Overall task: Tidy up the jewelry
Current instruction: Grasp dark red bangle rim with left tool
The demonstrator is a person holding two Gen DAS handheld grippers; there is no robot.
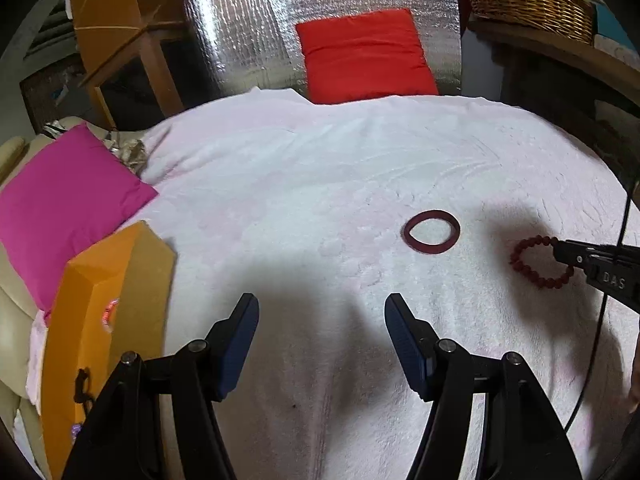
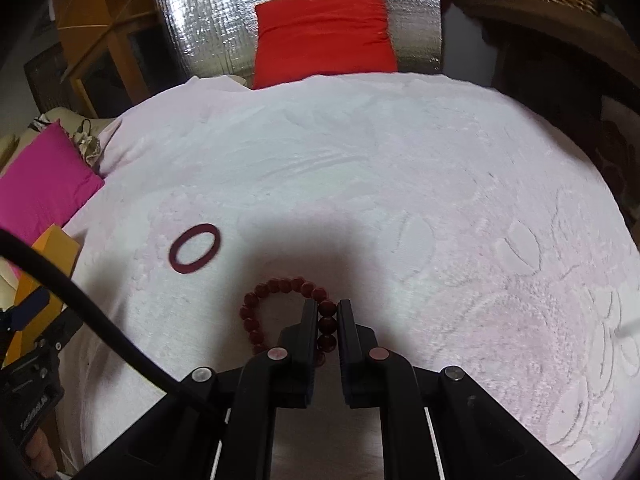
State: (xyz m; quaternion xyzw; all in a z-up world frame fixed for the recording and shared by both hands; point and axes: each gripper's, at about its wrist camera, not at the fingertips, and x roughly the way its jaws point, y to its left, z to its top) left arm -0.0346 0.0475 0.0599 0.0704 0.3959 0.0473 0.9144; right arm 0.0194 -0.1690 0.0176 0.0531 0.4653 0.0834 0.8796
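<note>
Right gripper (image 2: 325,310) clamped on the beaded bracelet (image 2: 280,312), jaws drawn together with a run of dark red beads pinched between the pads; rest of the loop curving out to the left of the fingers, over the white towel (image 2: 400,160). Seen from the left wrist view as a black tip (image 1: 560,250) biting the bracelet's (image 1: 532,256) right side, with raised letters "DAS" readable on its body.

Left gripper (image 1: 322,312) standing apart, blue pads (image 1: 240,340) wide of each other, nothing between them, only bare towel (image 1: 320,160) below.

Dark red bangle (image 1: 431,232) flat on the towel, near the bracelet and to its left, not touching it. Same bangle (image 2: 195,248) up and left of the bracelet in the right wrist view.

Orange box (image 1: 100,320) well left of the bracelet, at the towel's edge; small red mark on its side, too blurred to read. Writing on the left gripper's body in the right wrist view also unreadable.
</note>
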